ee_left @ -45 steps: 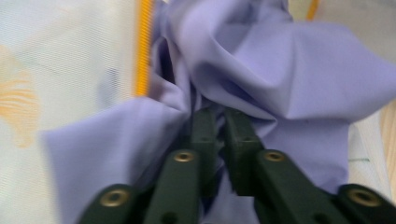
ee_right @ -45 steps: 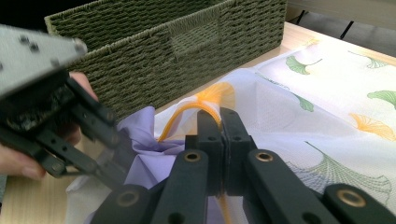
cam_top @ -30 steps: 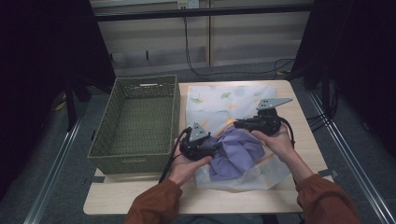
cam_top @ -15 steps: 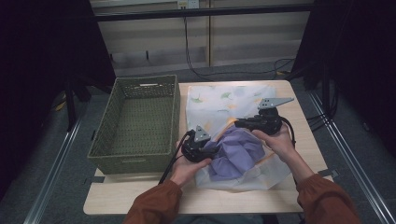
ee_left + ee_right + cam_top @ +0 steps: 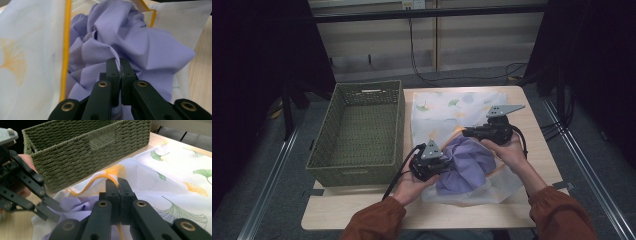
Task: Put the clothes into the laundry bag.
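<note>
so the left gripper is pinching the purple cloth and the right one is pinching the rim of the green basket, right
Not quite. The right gripper is shut on the yellow-trimmed edge of the leaf-print bag, not on the green basket, which stands apart behind it in the right gripper view. The left gripper does pinch the purple cloth.

Rust-orange sleeves point(image 5: 377, 222), black claw point(image 5: 451, 161) with brass rivets, grey three-cornered plate point(image 5: 431, 149), black cable point(image 5: 399, 170)
</note>
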`<state>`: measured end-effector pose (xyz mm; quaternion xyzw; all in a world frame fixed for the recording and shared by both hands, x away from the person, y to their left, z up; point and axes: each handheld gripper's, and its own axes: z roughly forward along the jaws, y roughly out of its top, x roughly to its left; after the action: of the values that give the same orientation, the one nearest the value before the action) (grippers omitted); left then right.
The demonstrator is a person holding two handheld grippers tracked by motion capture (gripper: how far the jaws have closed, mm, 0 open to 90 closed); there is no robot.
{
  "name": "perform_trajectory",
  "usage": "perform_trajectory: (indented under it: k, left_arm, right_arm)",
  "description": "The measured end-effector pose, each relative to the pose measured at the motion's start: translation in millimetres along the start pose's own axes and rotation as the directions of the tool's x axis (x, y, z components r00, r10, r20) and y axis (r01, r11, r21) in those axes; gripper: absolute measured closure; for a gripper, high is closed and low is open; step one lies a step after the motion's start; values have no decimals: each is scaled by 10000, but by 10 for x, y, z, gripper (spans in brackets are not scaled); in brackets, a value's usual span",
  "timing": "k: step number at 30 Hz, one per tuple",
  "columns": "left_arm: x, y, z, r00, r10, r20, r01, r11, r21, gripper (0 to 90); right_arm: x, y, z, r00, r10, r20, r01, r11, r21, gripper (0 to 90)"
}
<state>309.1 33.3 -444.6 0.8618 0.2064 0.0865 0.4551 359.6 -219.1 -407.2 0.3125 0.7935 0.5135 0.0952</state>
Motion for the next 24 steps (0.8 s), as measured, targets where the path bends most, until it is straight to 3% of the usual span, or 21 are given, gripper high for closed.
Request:
perform_trajectory:
  k: [5, 7, 8, 10, 13, 16, 19, 21, 24]
  left_arm:
    - [40, 80, 266, 9994, -182, 295, 187, 9997, -149, 883]
    - [38, 59, 402, 9982, -390, 456, 399, 9990, -198, 882]
    - [25, 30, 462, 9947, -747, 712, 764, 9968, -220, 882]
    - [-22, -13, 549, 9935, -737, 871, 743, 9972, -37, 859]
    - [-63, -14, 568, 9945, -344, 990, 312, 9990, 335, 666]
    - [-77, 18, 442, 9930, -53, 1176, 8, 9993, 382, 506]
    - [-78, -11, 369, 9872, 123, 1588, -215, 9982, 560, 384]
    - [-92, -69, 362, 9885, 299, 1481, -425, 9956, 832, 327]
    - [-103, -129, 391, 9785, 390, 2023, -664, 9892, 1303, 220]
  right_arm:
    - [17, 15, -12, 10000, -52, -41, 52, 10000, -57, 895]
    - [22, 20, -17, 10000, -70, -51, 69, 10000, -72, 895]
    - [21, 20, -18, 9999, -90, -56, 89, 9999, -60, 895]
    - [11, 14, -21, 10000, -64, -63, 64, 10000, -44, 895]
    - [4, 1, -31, 10000, -44, 2, 44, 10000, -32, 895]
    - [9, 4, -38, 10000, -60, 24, 60, 10000, -53, 895]
    - [12, -4, -26, 10000, -52, 13, 52, 10000, 12, 895]
    - [12, -12, -15, 10000, -66, -4, 66, 9999, 75, 895]
    - [20, -17, 0, 10000, -88, -7, 88, 9999, 122, 895]
